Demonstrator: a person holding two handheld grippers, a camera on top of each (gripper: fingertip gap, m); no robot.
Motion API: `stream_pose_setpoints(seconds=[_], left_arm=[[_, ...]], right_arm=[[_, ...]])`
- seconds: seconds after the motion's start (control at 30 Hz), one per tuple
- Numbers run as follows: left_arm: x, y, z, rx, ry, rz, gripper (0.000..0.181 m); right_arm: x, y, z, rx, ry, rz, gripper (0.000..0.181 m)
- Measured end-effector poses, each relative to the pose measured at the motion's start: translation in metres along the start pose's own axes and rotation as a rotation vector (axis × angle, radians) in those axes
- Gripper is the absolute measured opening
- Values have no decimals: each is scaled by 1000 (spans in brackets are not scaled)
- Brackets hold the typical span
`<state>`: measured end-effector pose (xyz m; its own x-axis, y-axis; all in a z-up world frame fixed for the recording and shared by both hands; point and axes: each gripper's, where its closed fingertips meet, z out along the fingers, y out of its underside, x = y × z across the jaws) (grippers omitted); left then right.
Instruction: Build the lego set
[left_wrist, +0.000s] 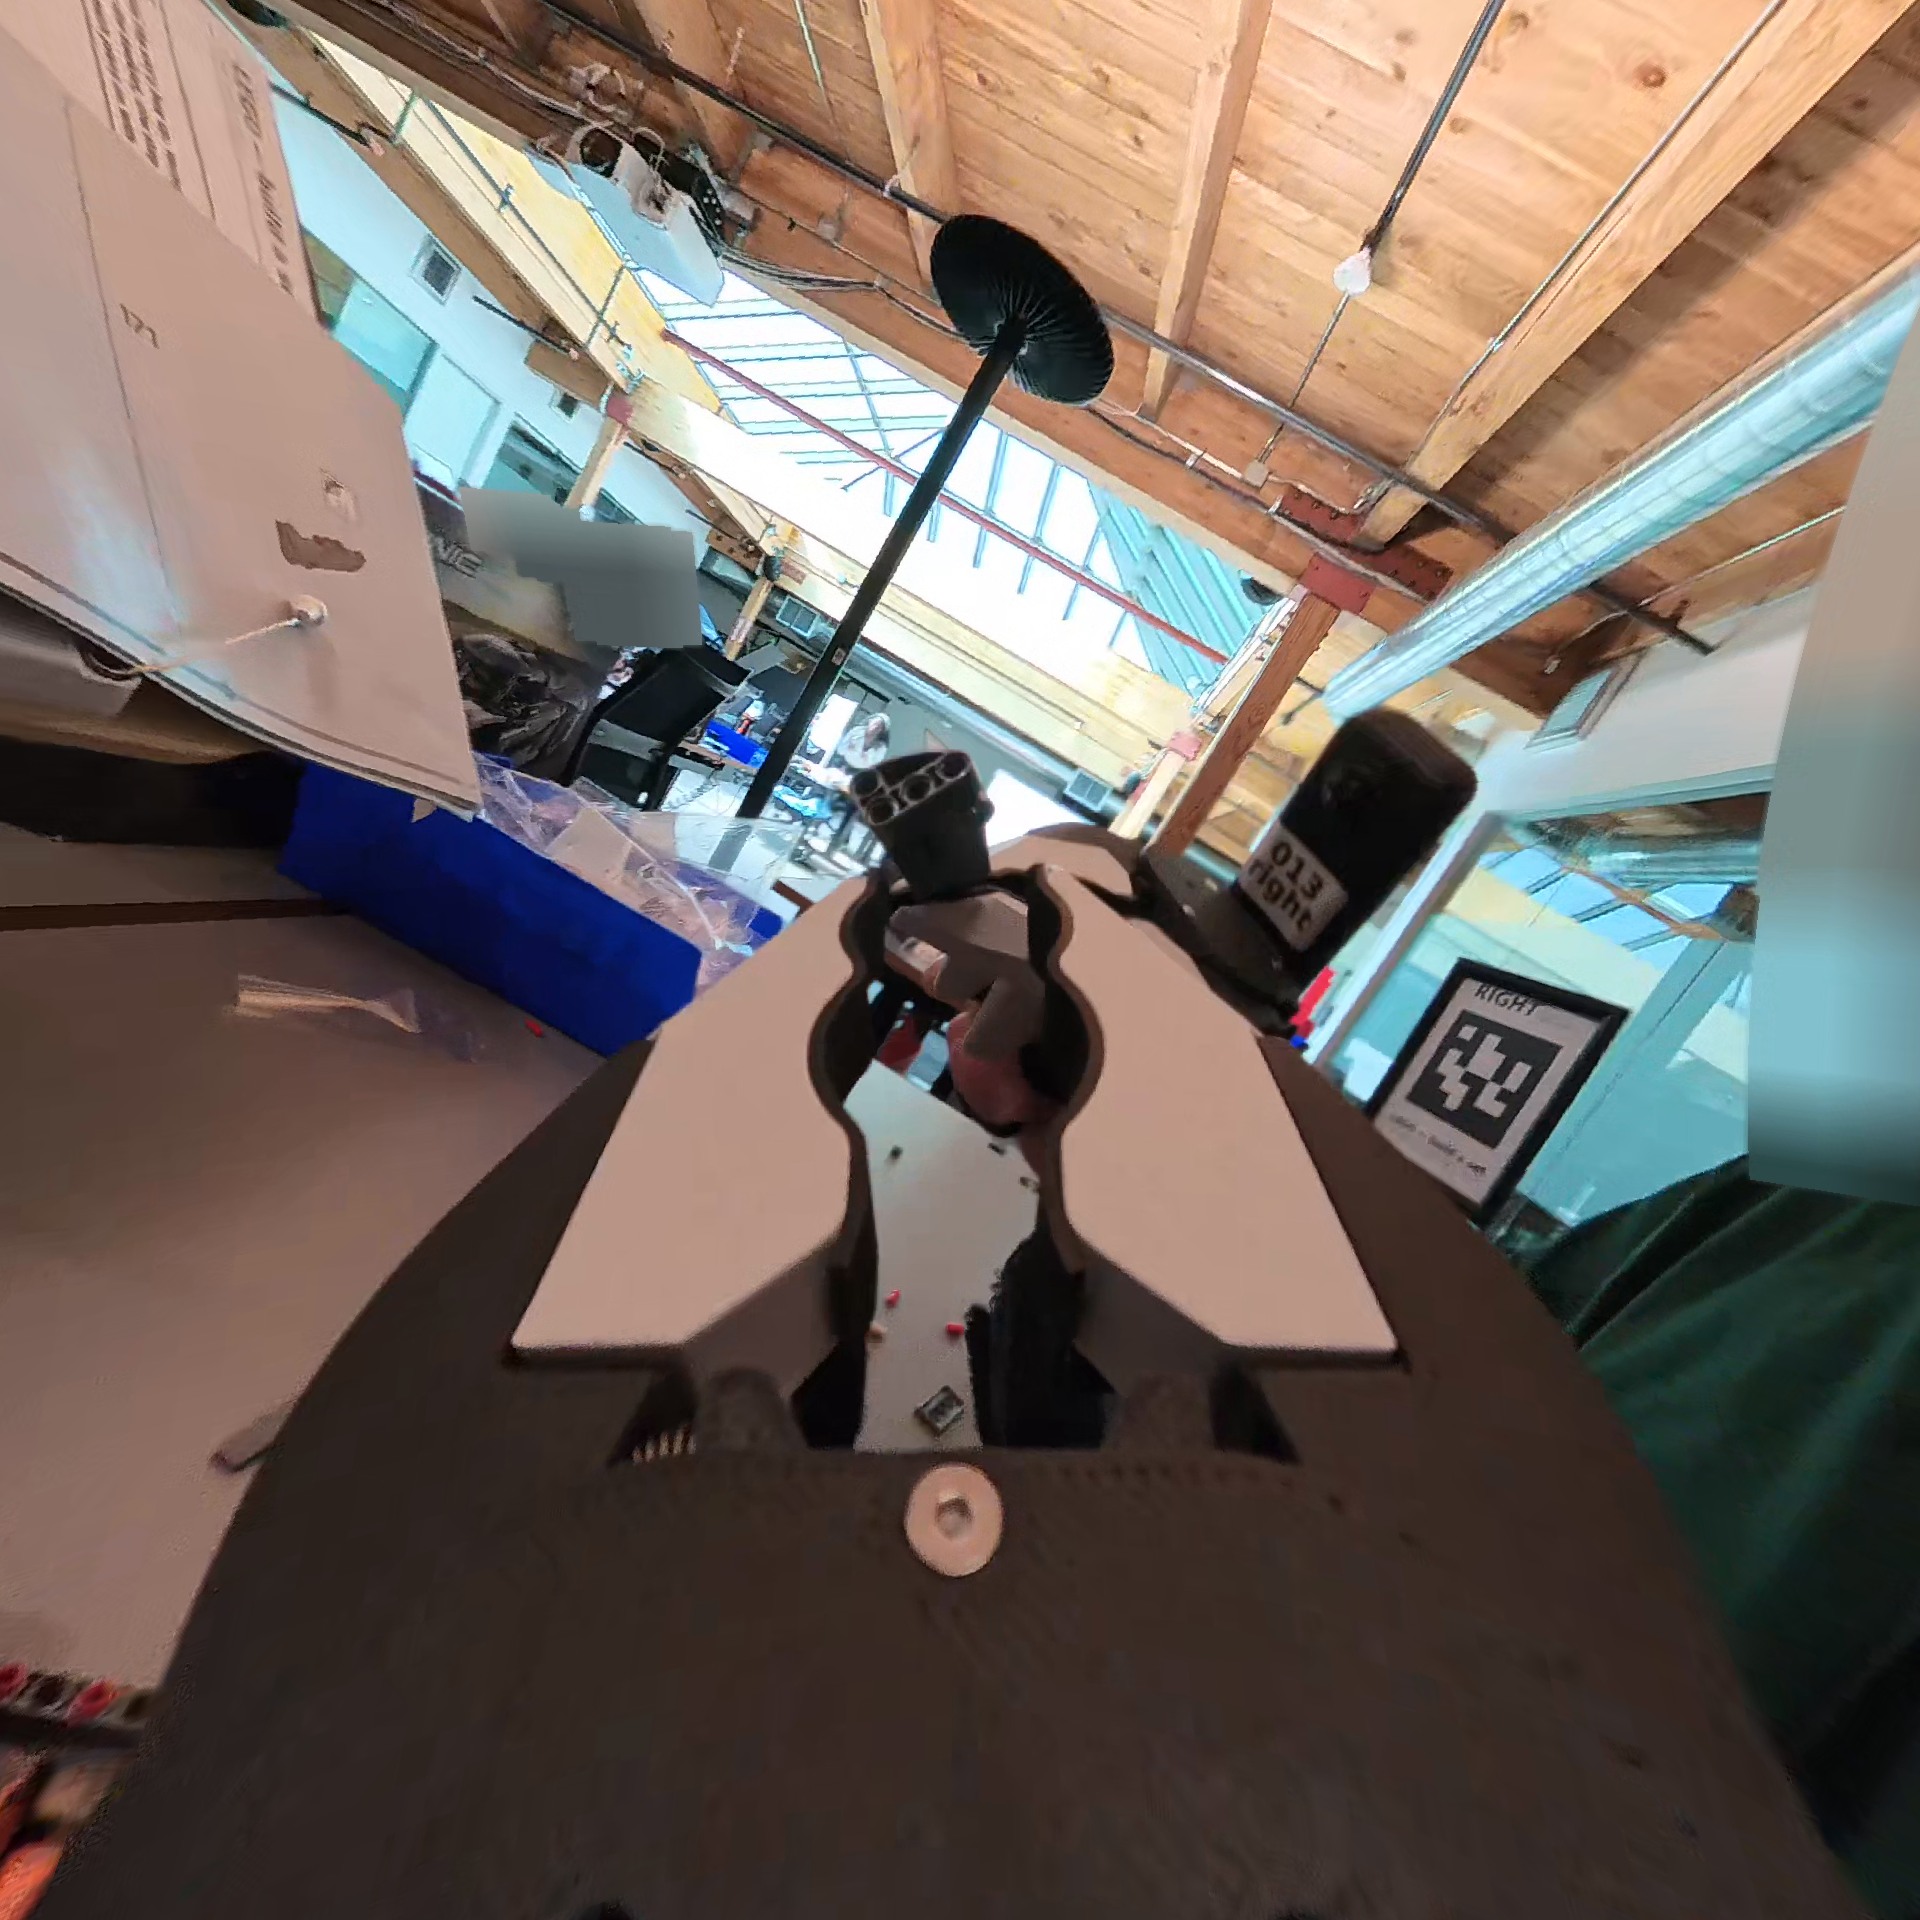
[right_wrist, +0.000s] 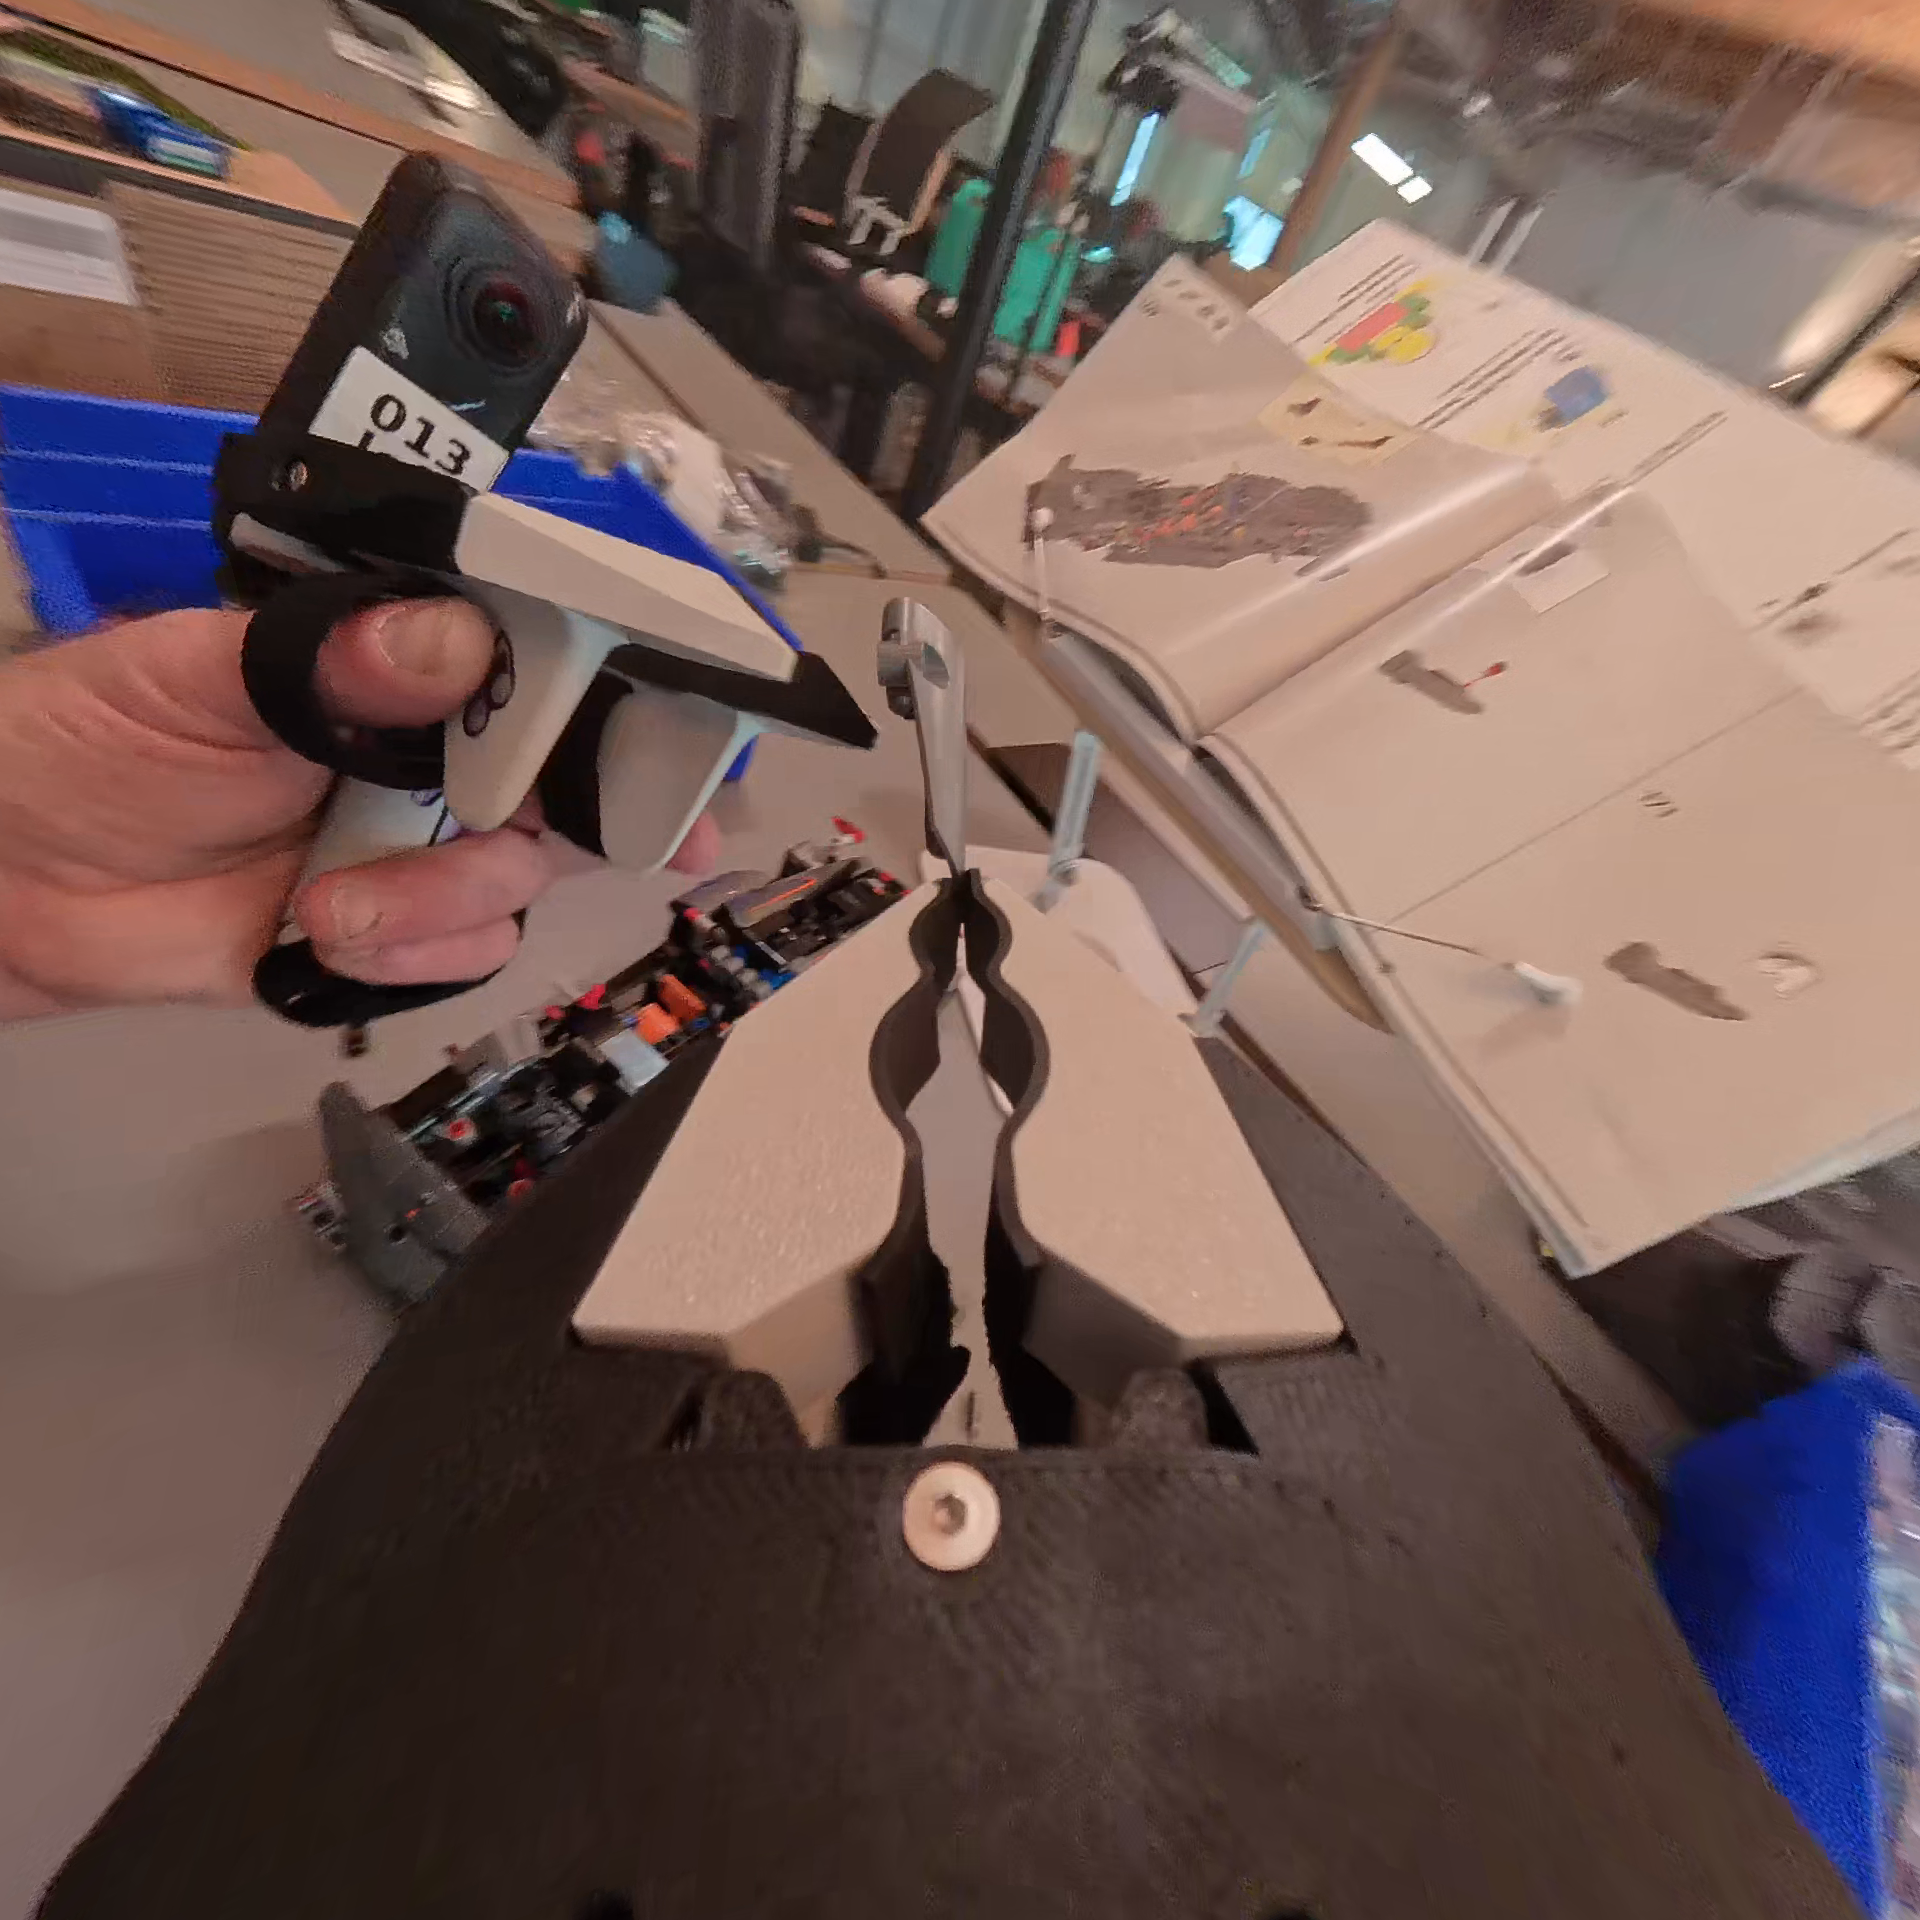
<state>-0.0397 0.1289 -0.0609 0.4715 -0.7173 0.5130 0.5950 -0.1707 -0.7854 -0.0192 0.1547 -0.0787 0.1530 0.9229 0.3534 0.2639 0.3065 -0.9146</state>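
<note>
My right gripper (right_wrist: 961, 883) is shut on a slim grey Lego piece (right_wrist: 930, 727). The piece stands up from the fingertips and ends in a holed connector. My left gripper (right_wrist: 821, 727), held in a hand, points at that piece from the left. Its fingers stand apart and a small gap separates them from the piece. In the left wrist view my left gripper (left_wrist: 951, 883) is open, and the holed end of the piece (left_wrist: 920, 805) shows just beyond its tips. The long dark Lego model (right_wrist: 623, 1039), with red, orange and blue parts, lies on the table below.
An open instruction book (right_wrist: 1351, 644) leans on a stand at the right. A blue bin (right_wrist: 104, 488) with plastic bags sits behind the left gripper, and another blue bin (right_wrist: 1787, 1558) is at the lower right. A black pole (right_wrist: 987, 260) rises behind. Small loose parts (left_wrist: 951, 1328) lie on the table. My hands' fingertips stand some 4 cm from each other. Left tips and right tips are each some 25 cm from the long dark Lego model (right_wrist: 623, 1039).
</note>
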Motion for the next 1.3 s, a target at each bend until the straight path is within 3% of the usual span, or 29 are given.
stream_pose_setpoints(seconds=[0.1,0.27,0.37,0.43,0.53,0.67,0.73,0.9,1.1,1.27,1.3], left_arm=[[-1,-8,-15,-30,-92,145,30],[-4,5,-23,-261,-198,423,42],[-5,27,-26,-429,-183,467,31],[3,28,-29,-416,-155,522,15],[9,25,-34,-390,-170,589,14],[6,3,-44,-258,-239,567,14],[6,-13,-50,-137,-234,470,14],[-1,-39,-65,91,-160,226,14],[3,-36,-54,119,16,-14,14],[4,-23,-46,22,44,11,14],[4,-22,-45,7,48,8,15]], right_arm=[[-3,6,0,-84,-186,64,0],[-27,6,-1,-202,-513,32,0],[-38,5,1,-257,-653,-5,0],[-48,6,0,-290,-747,-51,0],[-55,6,3,-327,-830,-78,0],[-50,-15,23,-245,-782,-18,2],[-34,-25,35,-196,-665,37,27],[-21,-38,36,-52,-582,220,28],[-36,-54,42,86,-529,151,27],[-43,-62,40,96,-553,192,26],[-44,-58,41,68,-570,204,18]])
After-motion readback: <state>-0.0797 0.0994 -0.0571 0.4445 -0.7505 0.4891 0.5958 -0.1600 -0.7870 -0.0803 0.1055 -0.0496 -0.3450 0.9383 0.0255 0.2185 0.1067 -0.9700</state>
